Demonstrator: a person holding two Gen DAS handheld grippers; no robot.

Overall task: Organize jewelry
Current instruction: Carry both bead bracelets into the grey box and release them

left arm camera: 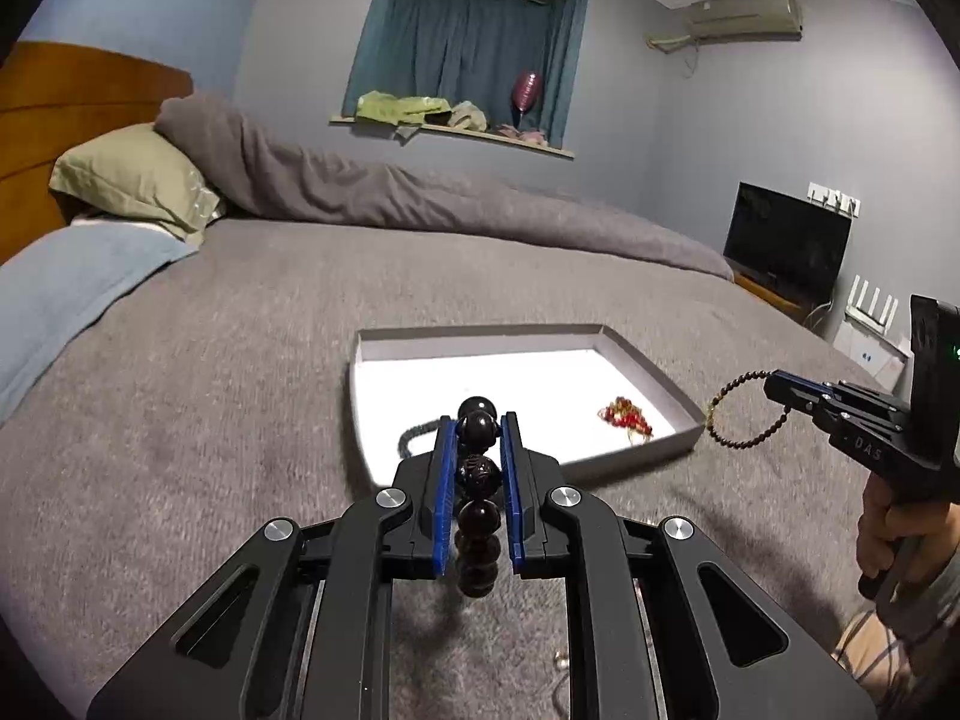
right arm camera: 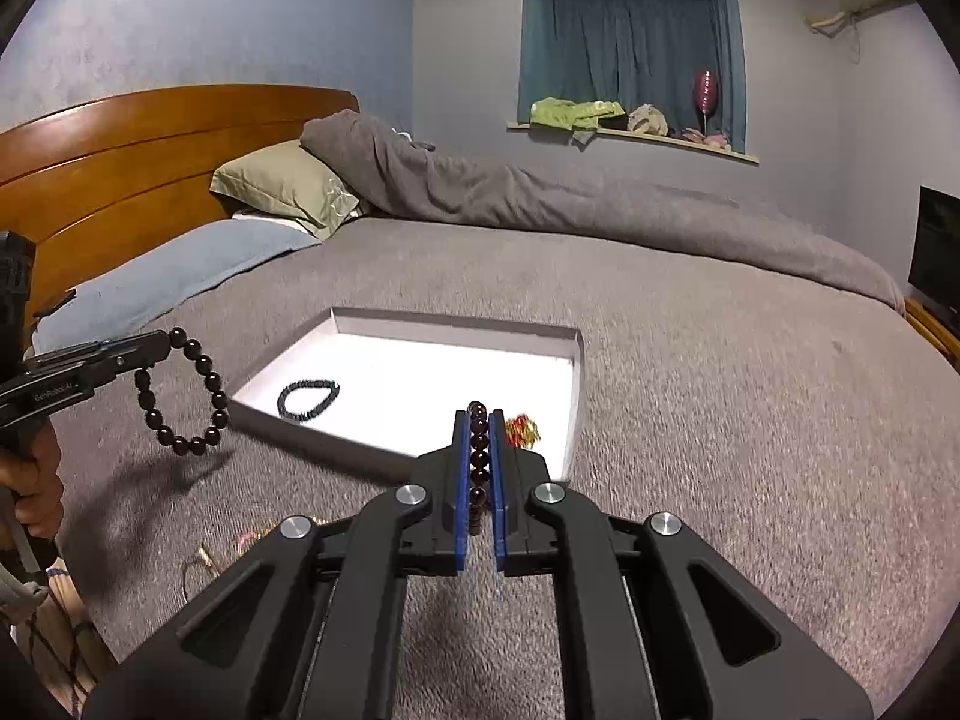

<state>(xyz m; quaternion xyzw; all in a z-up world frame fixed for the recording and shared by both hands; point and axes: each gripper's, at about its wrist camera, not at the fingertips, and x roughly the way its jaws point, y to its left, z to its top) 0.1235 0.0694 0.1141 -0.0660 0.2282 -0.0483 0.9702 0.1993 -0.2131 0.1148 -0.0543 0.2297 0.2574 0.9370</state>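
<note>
My left gripper (left arm camera: 477,420) is shut on a bracelet of large dark beads (left arm camera: 479,477), which hangs between its blue pads above the grey bed. From the right wrist view the same bracelet (right arm camera: 186,396) dangles as a loop from the left gripper (right arm camera: 163,345). My right gripper (right arm camera: 479,414) is shut on a bracelet of small brown beads (right arm camera: 478,456). Seen from the left wrist, that loop (left arm camera: 744,414) hangs from the right gripper (left arm camera: 774,384). A white shallow tray (left arm camera: 480,378) (right arm camera: 420,372) lies ahead, holding a black bracelet (right arm camera: 309,399) and red-gold jewelry (left arm camera: 627,417).
The tray rests on a grey blanket (right arm camera: 690,420) covering the bed. Pillows (right arm camera: 282,186) and a wooden headboard (right arm camera: 120,144) stand at the far left. Loose gold-coloured pieces (right arm camera: 207,561) lie on the blanket near my grippers. A TV (left arm camera: 786,240) stands at the right.
</note>
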